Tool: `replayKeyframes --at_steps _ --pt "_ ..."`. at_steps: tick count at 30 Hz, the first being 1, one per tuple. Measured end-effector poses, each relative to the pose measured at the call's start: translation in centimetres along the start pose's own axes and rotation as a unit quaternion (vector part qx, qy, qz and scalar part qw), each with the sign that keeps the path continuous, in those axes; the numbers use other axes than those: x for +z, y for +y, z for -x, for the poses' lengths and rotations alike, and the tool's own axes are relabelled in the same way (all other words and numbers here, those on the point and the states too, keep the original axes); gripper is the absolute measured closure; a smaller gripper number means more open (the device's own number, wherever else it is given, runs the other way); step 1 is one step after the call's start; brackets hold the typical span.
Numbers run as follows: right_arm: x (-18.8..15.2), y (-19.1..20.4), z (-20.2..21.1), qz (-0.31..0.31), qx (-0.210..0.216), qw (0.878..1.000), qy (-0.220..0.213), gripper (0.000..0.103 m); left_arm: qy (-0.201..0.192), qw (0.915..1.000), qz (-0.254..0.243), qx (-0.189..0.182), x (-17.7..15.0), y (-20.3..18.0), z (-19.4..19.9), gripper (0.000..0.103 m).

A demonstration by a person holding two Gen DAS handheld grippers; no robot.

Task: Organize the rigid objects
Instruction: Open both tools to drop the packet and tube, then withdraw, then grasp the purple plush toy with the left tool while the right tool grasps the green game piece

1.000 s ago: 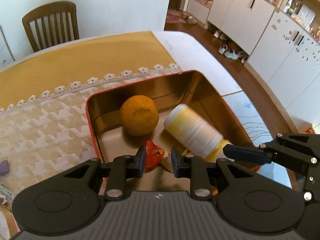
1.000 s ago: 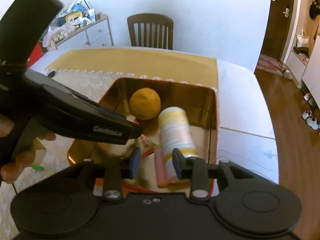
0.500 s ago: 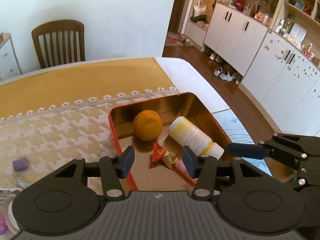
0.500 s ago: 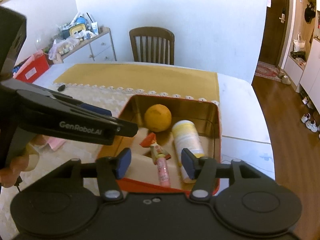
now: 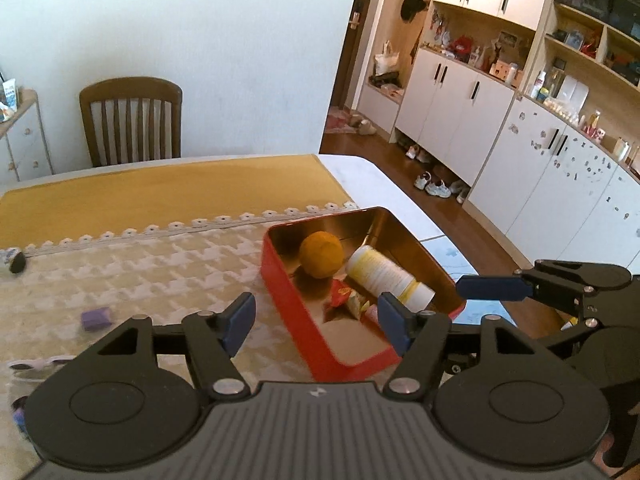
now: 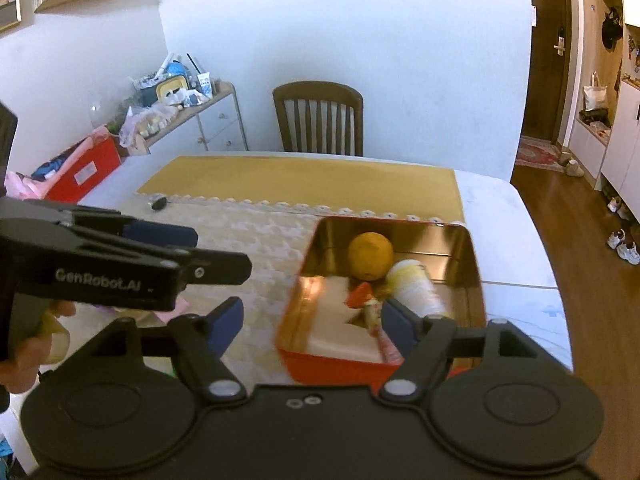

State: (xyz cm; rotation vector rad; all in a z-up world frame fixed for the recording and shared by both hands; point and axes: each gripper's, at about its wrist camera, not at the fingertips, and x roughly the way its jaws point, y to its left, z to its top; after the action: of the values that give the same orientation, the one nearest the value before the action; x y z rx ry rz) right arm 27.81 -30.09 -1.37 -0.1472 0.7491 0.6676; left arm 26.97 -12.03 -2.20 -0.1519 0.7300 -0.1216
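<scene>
The red tin (image 5: 296,312), frame centre, holds an orange (image 5: 321,254) and a bottle (image 5: 386,276). Both the left gripper (image 5: 318,322) and the right gripper (image 6: 310,322) have wide, empty jaws.

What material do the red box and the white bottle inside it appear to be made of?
The red box looks like thin metal: painted glossy red outside, its inner walls a mirror-like gold that reflects the orange. The white bottle seems to be matte plastic with a yellow printed label, lying on its side; from the look alone I cannot be sure.

Left gripper (image 5: 316,320): I held it spread wide, empty.
Right gripper (image 6: 312,324): I held it spread wide, empty, just beside the left.
</scene>
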Motion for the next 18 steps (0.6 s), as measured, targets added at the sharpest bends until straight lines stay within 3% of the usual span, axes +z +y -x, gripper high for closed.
replayKeyframes --at_steps 5,13,18 --pt "-0.3 3.0 0.2 0.001 -0.001 1.000 -0.006 0.015 -0.018 0.9998 0.000 0.007 -1.4 2.2 2.6 0.027" --pt "-1.0 7.6 -0.2 -0.010 -0.005 1.000 -0.016 0.006 -0.055 0.9977 -0.017 0.034 -3.9 7.0 6.7 0.026" --pt "-1.7 9.9 -1.1 -0.025 -0.011 0.999 -0.015 0.002 -0.072 0.9966 -0.010 0.038 -5.5 10.4 9.0 0.020"
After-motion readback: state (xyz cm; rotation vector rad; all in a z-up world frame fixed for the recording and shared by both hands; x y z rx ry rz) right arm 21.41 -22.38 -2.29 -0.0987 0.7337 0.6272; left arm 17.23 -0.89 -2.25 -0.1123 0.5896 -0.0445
